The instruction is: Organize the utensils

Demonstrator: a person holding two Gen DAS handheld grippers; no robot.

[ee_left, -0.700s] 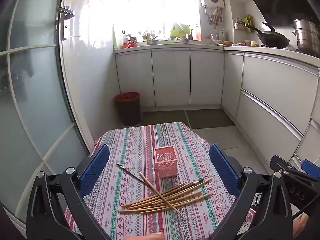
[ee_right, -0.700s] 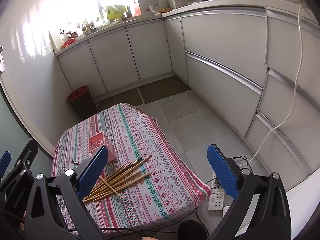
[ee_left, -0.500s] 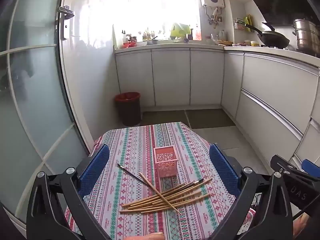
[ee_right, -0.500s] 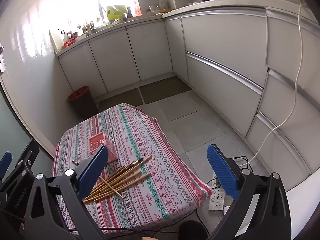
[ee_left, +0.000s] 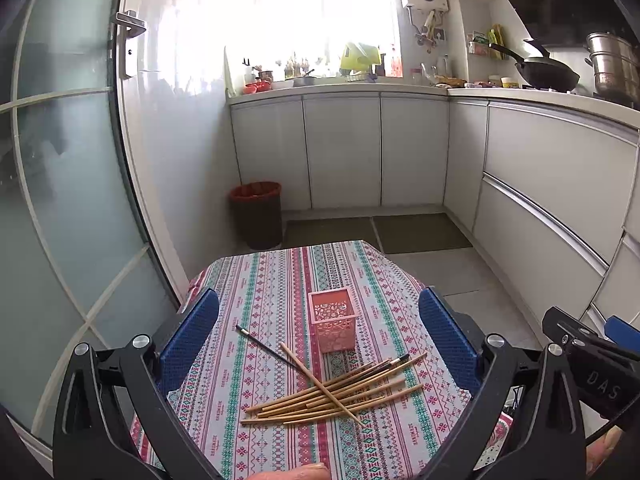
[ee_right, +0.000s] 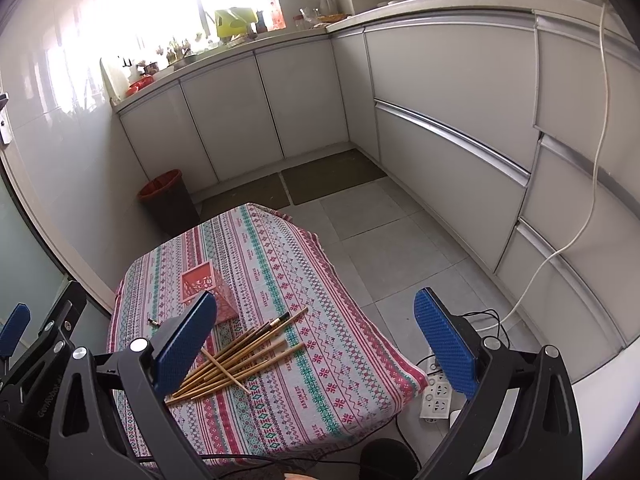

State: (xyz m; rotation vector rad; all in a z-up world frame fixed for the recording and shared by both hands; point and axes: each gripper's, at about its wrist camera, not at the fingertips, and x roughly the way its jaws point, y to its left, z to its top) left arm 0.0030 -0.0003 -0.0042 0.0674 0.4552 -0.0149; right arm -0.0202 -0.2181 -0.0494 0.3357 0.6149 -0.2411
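A pile of wooden chopsticks (ee_left: 340, 394) lies on the striped tablecloth (ee_left: 272, 280), with one dark-tipped stick (ee_left: 264, 345) to its left. A pink lattice holder (ee_left: 332, 326) stands upright just behind the pile. My left gripper (ee_left: 320, 344) is open and empty, held above the near edge of the table. My right gripper (ee_right: 316, 340) is open and empty, held high at the table's right side. In the right wrist view the chopsticks (ee_right: 240, 356) lie by the left finger and the holder (ee_right: 204, 292) stands behind it.
A dark bin with a red liner (ee_left: 256, 216) stands on the floor beyond the table. White cabinets (ee_left: 344, 152) line the back and right. A power strip (ee_right: 436, 392) and cables lie on the floor right of the table. A glass door (ee_left: 60, 200) is left.
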